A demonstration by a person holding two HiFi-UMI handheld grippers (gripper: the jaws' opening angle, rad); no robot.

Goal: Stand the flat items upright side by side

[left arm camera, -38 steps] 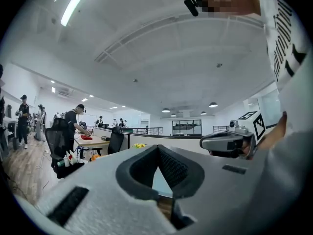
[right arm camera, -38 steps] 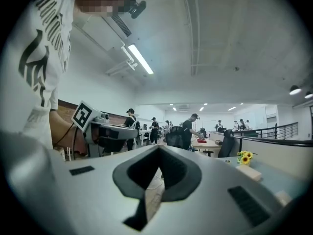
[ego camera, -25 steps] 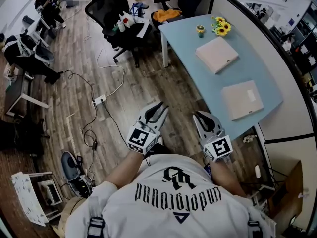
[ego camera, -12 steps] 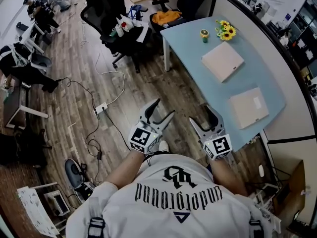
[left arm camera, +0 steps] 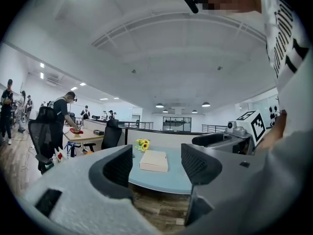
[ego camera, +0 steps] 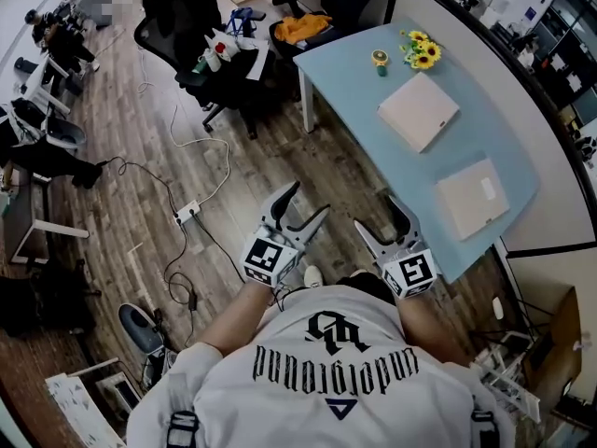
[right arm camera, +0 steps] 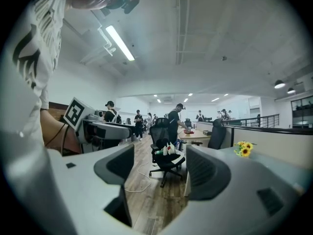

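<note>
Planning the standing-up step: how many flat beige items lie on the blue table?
2. One flat beige item lies near the sunflowers; the other lies nearer the person. Both are flat on the blue table. None appear hidden.

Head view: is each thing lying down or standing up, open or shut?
Far box: lying flat on the table.
Near box: lying flat, apart from the far one.
Flowers: standing upright.
Left hand-held gripper: open, has just been opening, nothing between its jaws.
Right hand-held gripper: open, has just been opening, nothing between its jaws.
</note>
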